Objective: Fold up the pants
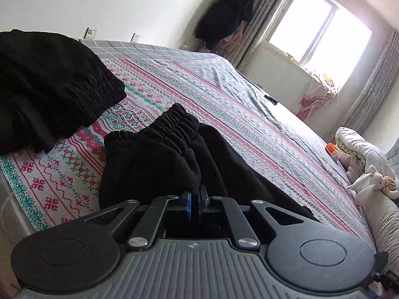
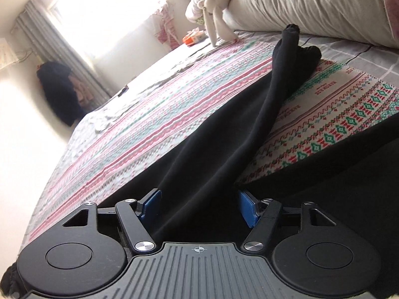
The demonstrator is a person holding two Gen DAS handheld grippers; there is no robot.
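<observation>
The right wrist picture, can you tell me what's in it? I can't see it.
The right hand-held gripper is open, with black pants lying between its blue pads. The pants stretch away across a patterned blanket on a bed. A stuffed bunny leans by a pillow.

pants (image 2: 224,134) hide right gripper's (image 2: 199,208) fingertips; black garment (image 1: 49,87) cut off left

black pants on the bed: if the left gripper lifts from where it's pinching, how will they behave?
Likely floppy: the black pants bunch into soft folds at the left gripper, so they should drape and trail. Probably fairly heavy and grippy: the fabric looks thick and matte. The right gripper stands open around a leg, so that end would probably drag across the patterned blanket.
</observation>
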